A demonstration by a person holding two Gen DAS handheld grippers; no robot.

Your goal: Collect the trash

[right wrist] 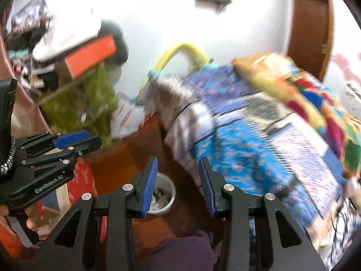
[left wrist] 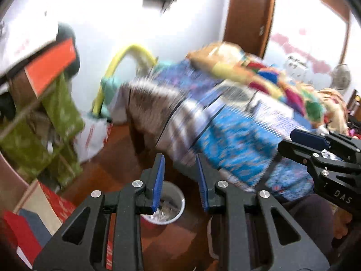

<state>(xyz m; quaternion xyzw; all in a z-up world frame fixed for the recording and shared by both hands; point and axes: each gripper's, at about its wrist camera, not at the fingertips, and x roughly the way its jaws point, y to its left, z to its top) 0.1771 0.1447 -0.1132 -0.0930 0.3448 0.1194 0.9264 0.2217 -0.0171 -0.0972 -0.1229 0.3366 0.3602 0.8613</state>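
Left wrist view: my left gripper [left wrist: 179, 180] and right gripper [right wrist: 178, 184] both released, empty, above the bin [left wrist: 168, 203] at lower centre, where trash belongs.

You've got a clear strip of wooden floor [right wrist: 135, 155] around the small round bin [right wrist: 163, 195], so it's wide open from above. On the right the bed with the blue patterned blanket [right wrist: 243, 149] crowds right up near it. On the left there's a green bag [right wrist: 99, 103], a white plastic bag [right wrist: 126, 122] and red boxes [right wrist: 80, 185] stacked along the wall, so that side's tight.
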